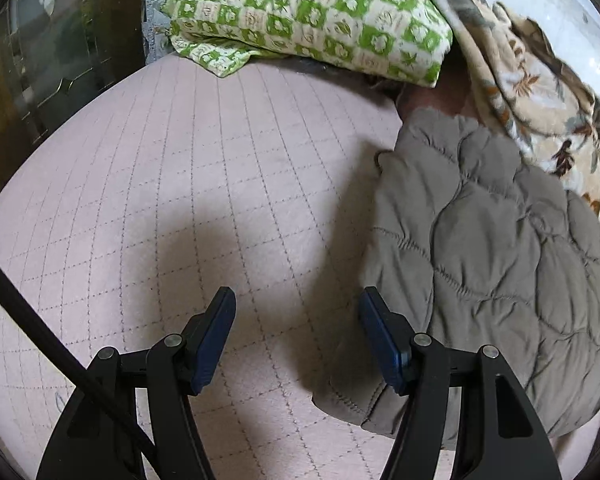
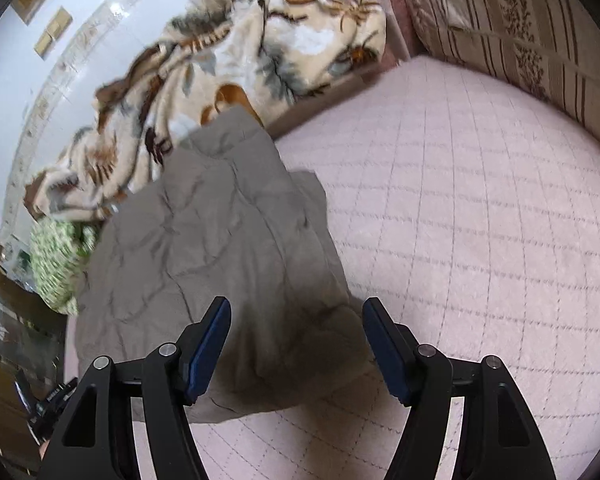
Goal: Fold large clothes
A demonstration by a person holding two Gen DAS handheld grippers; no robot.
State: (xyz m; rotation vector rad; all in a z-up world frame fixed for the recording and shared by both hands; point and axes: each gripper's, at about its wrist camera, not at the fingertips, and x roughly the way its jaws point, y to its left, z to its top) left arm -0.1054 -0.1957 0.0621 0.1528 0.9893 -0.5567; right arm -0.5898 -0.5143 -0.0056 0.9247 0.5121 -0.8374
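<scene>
A grey-brown quilted jacket (image 1: 492, 240) lies bunched on a pink quilted bedspread (image 1: 180, 160). My left gripper (image 1: 298, 296) hangs open over bare bedspread, and the jacket's left edge lies just right of its right finger. Nothing is between its pads. In the right wrist view the jacket (image 2: 220, 240) spreads from the centre to the lower left. My right gripper (image 2: 297, 304) stands open above the jacket's near right corner, with the cloth showing below and between the fingers but no pad pressing on it.
A green-and-white patterned pillow (image 1: 308, 16) lies at the bed's far end. A cream floral blanket (image 2: 228, 52) is heaped behind the jacket against the white wall. A striped cushion (image 2: 520, 20) borders the bedspread (image 2: 480, 220) at the right. A dark glass-fronted cabinet (image 1: 52, 40) stands left.
</scene>
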